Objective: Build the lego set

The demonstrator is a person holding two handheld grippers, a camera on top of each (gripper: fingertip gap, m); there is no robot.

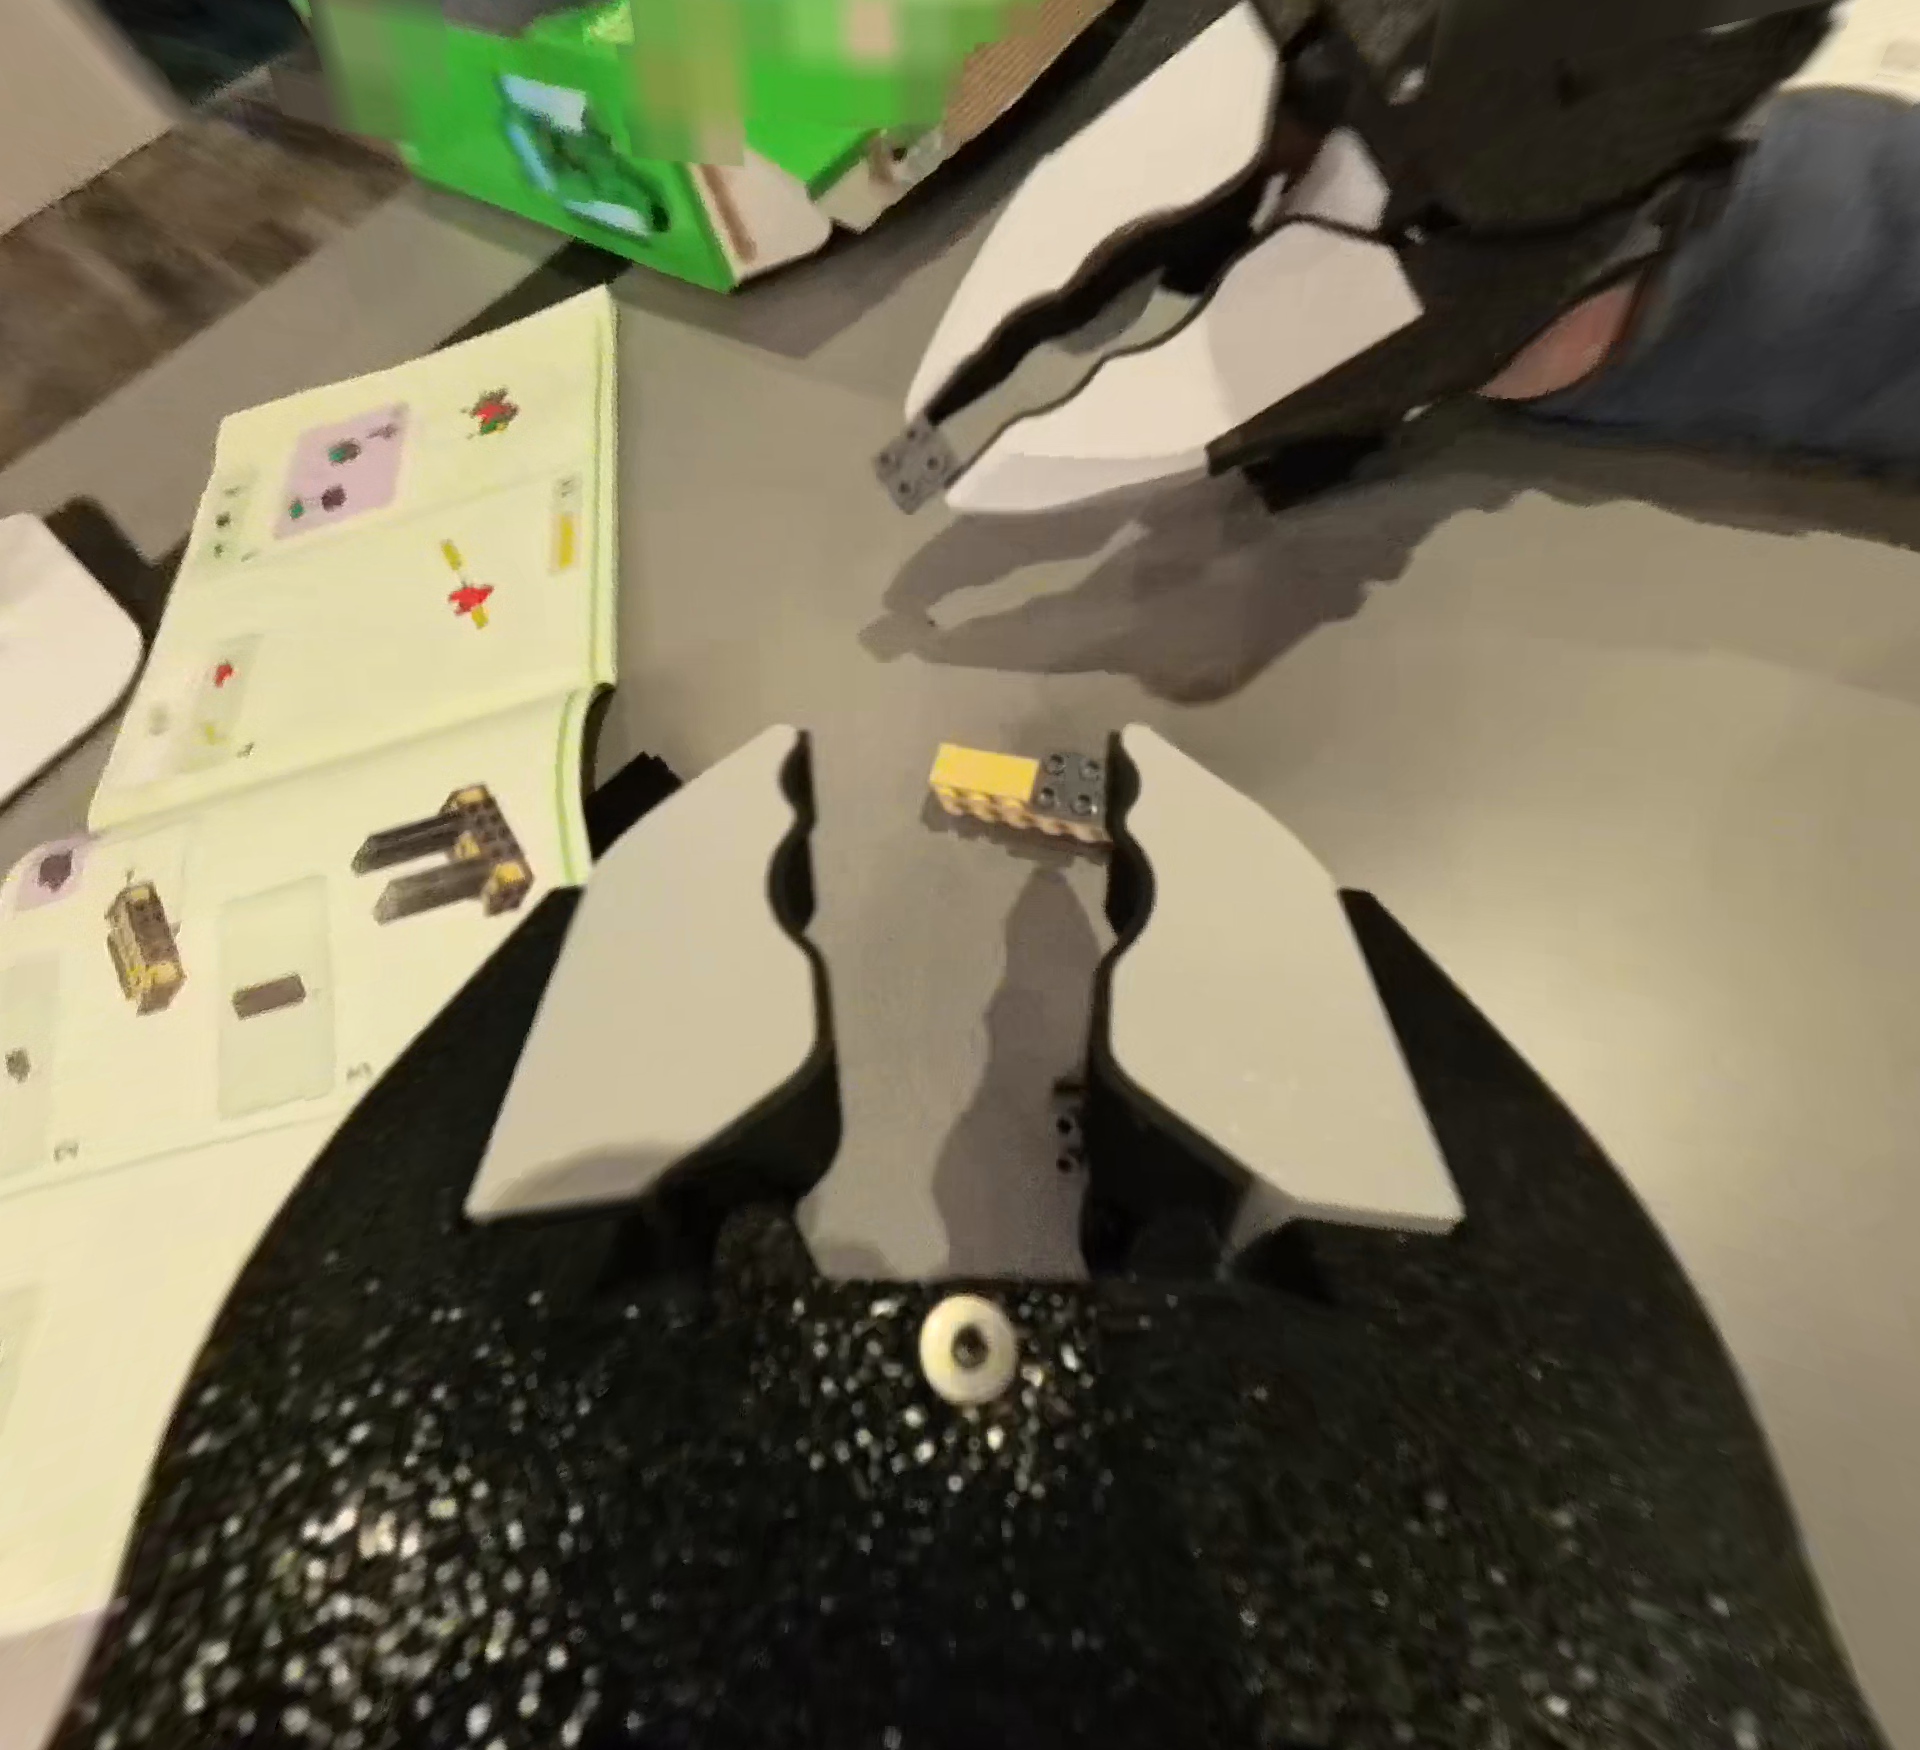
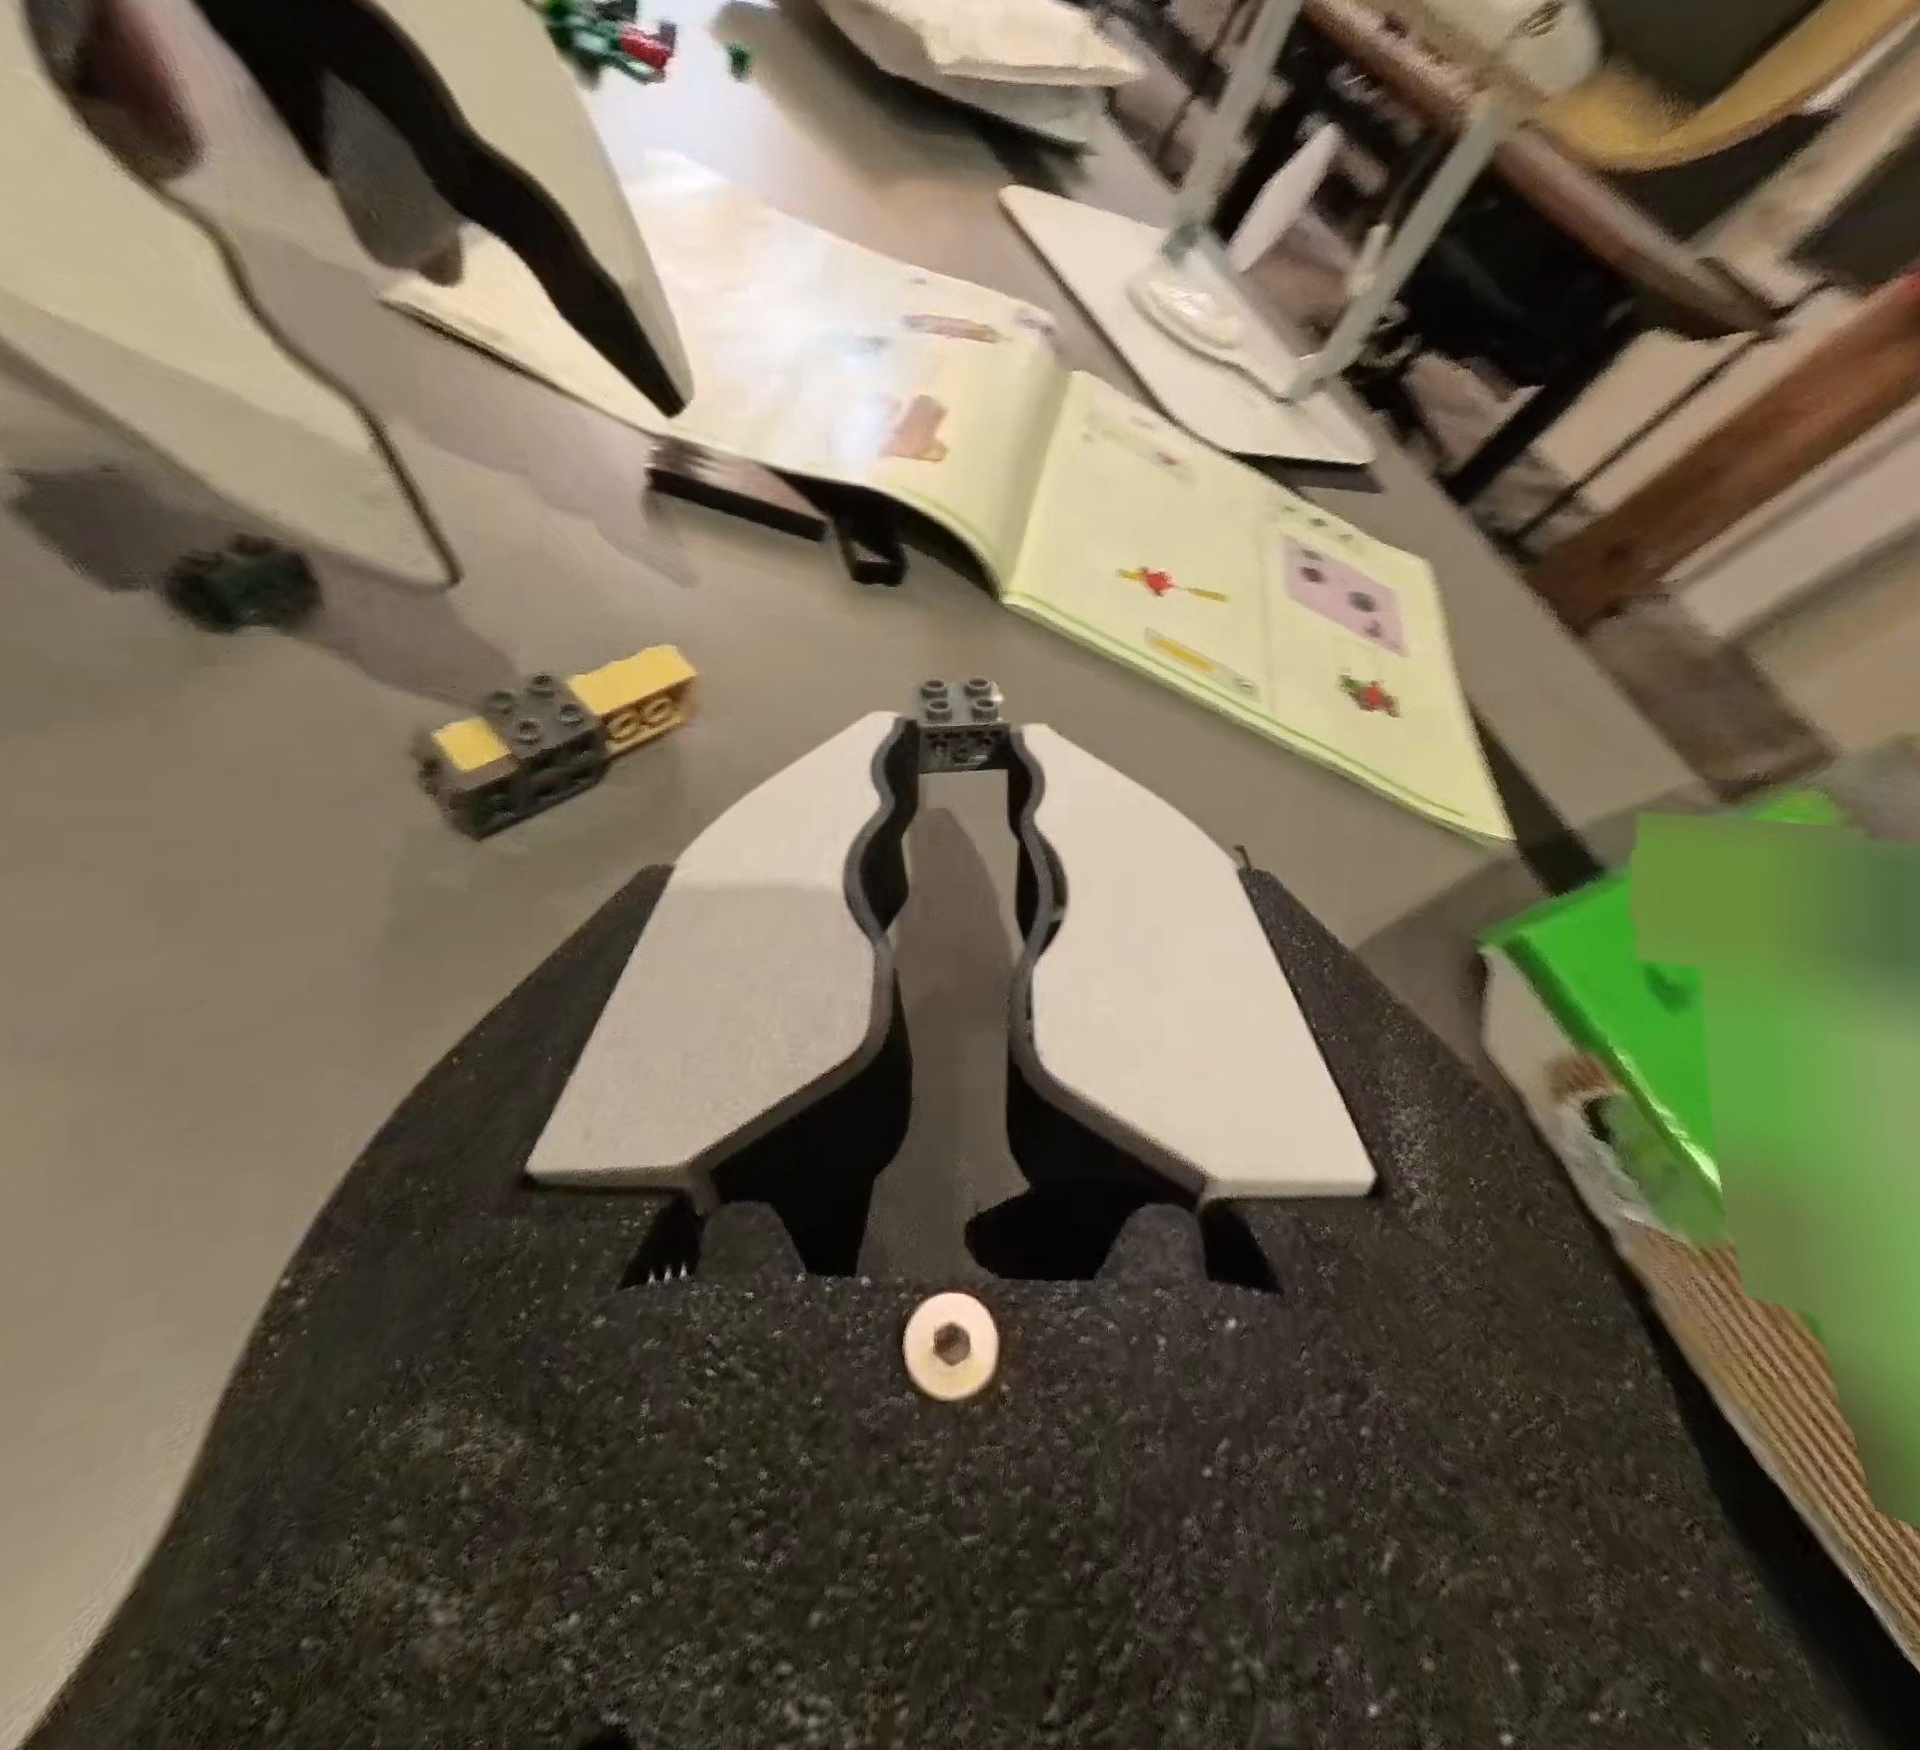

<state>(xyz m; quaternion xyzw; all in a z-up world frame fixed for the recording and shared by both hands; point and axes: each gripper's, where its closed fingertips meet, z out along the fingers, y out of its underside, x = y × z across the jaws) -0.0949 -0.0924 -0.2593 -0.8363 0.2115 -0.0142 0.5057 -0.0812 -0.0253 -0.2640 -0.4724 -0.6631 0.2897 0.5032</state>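
Grey matte surface (image 1: 1558,765) under both my tools; on my right gripper (image 2: 961,744) the fingers are clamped on one small dark grey brick (image 2: 958,726), four studs on top, pinched right at the tips and lifted clear of the surface; my left wrist view catches that same brick (image 1: 916,464) from its flat end, poking out of the white, wavy-edged fingers; my left gripper (image 1: 961,765) has its fingers spread apart with nothing between them, hovering low; just ahead lies the part-built block (image 1: 1023,796), a smooth yellow tile beside a dark studded square on a tan layer, its dark end just beside my right-hand fingertip, though I can't tell if it touches; only the right wrist view shows that block (image 2: 561,739) from the side, two yellow ends with the dark studded cube between, and a separate dark lump (image 2: 244,583) further back, too blurred to name; only that view also shows a scatter of green and red pieces (image 2: 603,27) far off, a flattened paper bag (image 2: 956,17), and a white stand on a flat base (image 2: 1247,318); both views share one open instruction booklet (image 1: 395,640), pale green pages lying flat, and one glossy green box (image 1: 623,173) with corrugated card showing at its torn edge; black grainy foam covers both gripper bodies, each with one pale screw.
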